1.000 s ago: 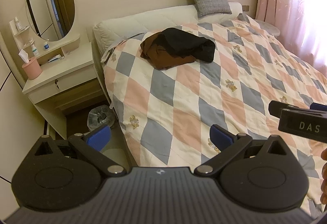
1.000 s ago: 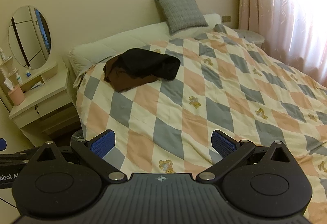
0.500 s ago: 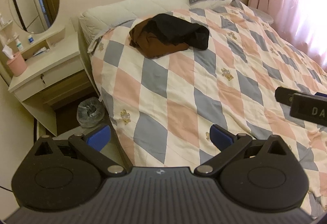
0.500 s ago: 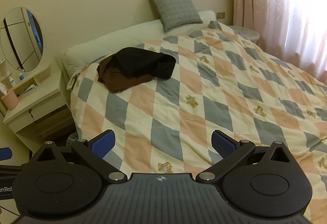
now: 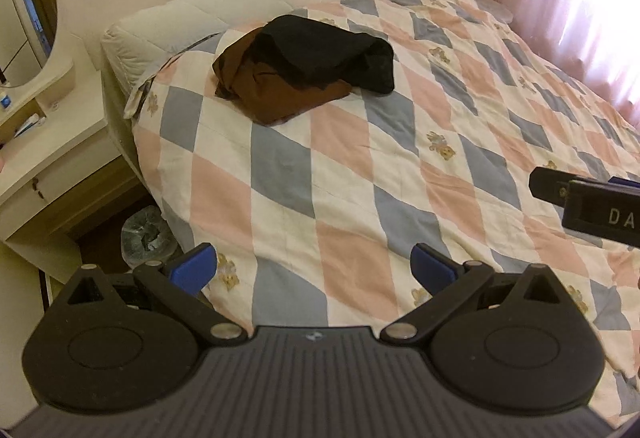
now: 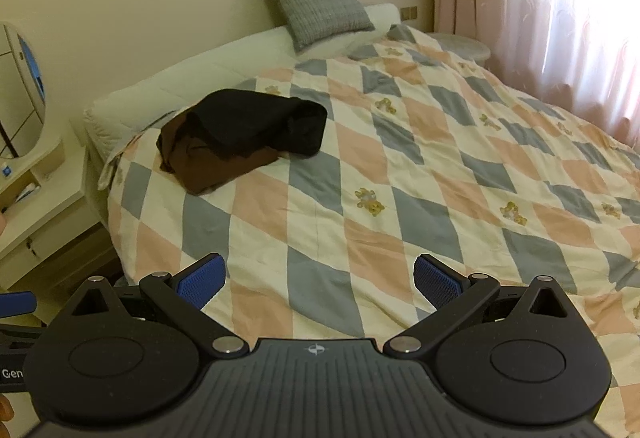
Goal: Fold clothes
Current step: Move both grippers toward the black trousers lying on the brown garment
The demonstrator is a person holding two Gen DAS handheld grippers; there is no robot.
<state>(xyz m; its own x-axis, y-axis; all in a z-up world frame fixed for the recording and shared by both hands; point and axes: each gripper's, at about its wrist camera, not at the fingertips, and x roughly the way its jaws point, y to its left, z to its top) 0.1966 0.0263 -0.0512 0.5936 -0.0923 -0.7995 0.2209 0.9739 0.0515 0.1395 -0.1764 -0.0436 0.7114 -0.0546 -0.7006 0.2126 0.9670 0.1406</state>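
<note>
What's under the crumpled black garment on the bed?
A brown garment lies partly beneath the black garment, on the checked quilt. How far it extends underneath, or anything else there, is hidden.

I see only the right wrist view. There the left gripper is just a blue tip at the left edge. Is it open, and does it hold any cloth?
Observer: In the left wrist view the left gripper is open and holds nothing. Its fingers stand wide apart over the near part of the quilt, well short of the pile of clothes.
Operator: Thank you. Is something on the floor beside the bed? My view cuts this part off.
Observer: Yes. A bin lined with a clear bag stands on the floor next to the bed, near the white side table.
</note>
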